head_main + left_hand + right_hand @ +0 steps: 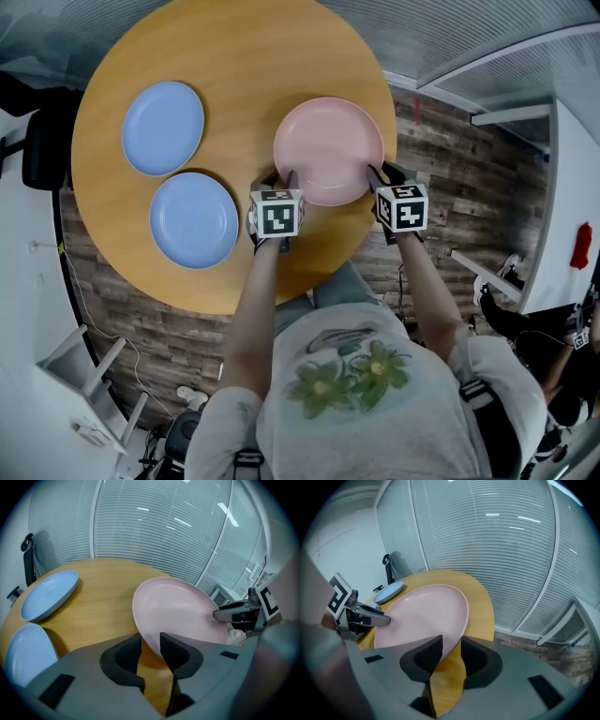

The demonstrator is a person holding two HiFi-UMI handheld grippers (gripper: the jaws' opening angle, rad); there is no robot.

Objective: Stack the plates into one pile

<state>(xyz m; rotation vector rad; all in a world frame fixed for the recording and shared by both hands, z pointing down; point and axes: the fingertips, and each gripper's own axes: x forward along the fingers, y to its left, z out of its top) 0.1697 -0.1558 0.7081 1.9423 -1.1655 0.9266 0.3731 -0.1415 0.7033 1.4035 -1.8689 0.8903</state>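
Note:
A pink plate (328,150) lies right of centre on the round wooden table (234,47). My left gripper (281,176) holds the plate's near-left rim and my right gripper (378,173) holds its right rim. In the left gripper view the pink plate's (178,611) edge runs between the pads of the left gripper (150,644). In the right gripper view the pink plate's (422,611) rim fills the gap of the right gripper (451,646). Two blue plates sit apart at the left: one farther (162,127), one nearer (194,220).
The table's near edge (281,291) lies just behind both grippers, with wood-plank floor (450,169) beyond the right edge. A white desk (562,206) stands at the right and a dark chair (42,141) at the left. A glass wall with blinds (164,522) lies behind the table.

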